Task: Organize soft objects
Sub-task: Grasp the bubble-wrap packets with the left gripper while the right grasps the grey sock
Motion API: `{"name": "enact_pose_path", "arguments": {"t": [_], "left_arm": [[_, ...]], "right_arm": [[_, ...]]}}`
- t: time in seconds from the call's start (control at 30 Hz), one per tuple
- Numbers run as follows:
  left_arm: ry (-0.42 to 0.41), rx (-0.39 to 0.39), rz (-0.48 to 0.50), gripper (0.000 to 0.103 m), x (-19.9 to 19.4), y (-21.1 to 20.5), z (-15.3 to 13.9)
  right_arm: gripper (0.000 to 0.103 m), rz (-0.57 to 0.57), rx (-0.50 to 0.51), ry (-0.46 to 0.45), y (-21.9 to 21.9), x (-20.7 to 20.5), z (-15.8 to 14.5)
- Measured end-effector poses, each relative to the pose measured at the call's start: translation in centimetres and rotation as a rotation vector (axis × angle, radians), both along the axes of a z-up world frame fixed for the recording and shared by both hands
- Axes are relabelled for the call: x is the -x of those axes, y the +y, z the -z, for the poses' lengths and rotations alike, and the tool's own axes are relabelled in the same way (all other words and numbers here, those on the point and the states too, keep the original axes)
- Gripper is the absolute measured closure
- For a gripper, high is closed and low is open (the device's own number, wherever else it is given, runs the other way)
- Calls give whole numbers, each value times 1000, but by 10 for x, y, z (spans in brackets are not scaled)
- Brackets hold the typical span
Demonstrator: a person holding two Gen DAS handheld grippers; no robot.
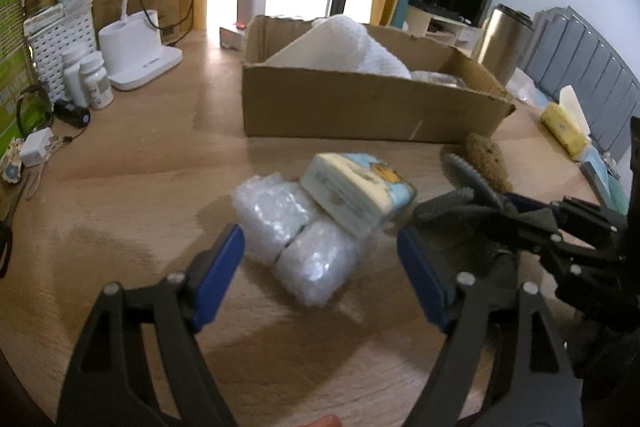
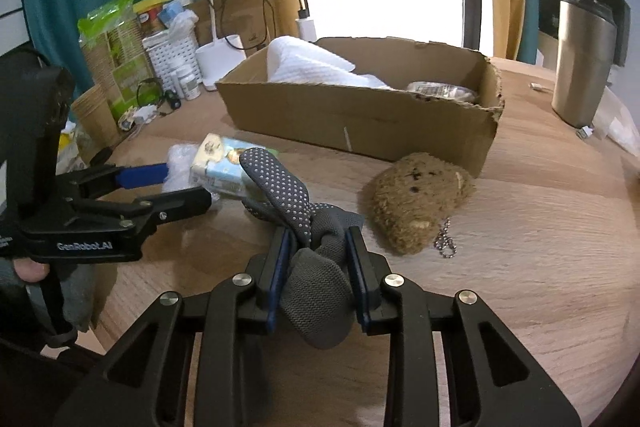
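My left gripper [image 1: 320,259] is open, its jaws on either side of a bubble-wrap bundle [image 1: 292,239] on the wooden table, not touching it. A tissue pack [image 1: 356,193] leans on the bundle. My right gripper [image 2: 318,243] is shut on a grey dotted sock [image 2: 316,267] and holds it just above the table; the sock also shows in the left wrist view [image 1: 468,183]. A brown plush toy [image 2: 416,201] with a ball chain lies to its right. The cardboard box [image 2: 360,123] behind holds a white cloth [image 2: 312,67].
A steel tumbler [image 2: 580,63] stands at the far right. A white desk lamp [image 1: 140,63], pill bottles [image 1: 94,79], a white basket [image 1: 60,47] and cables crowd the left side. A yellow tissue pack [image 1: 564,127] lies near the right table edge.
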State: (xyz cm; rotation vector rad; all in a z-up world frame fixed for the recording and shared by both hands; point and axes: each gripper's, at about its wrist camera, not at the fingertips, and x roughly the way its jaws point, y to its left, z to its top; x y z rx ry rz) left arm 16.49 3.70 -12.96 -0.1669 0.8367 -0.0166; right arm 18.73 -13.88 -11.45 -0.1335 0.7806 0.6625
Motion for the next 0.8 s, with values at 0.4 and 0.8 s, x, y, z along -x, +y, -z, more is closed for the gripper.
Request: {"name": "enact_pose_path", "arguments": {"t": [0.4,0.8], "left_arm": [[39,-26,1,23,-8,3,10],[-13,-73,74,47,10,-8,1]], "right_arm": [[73,12,-10,-10,-4,-3,-3],[73,7,-5,-38,1,3,-12]]}}
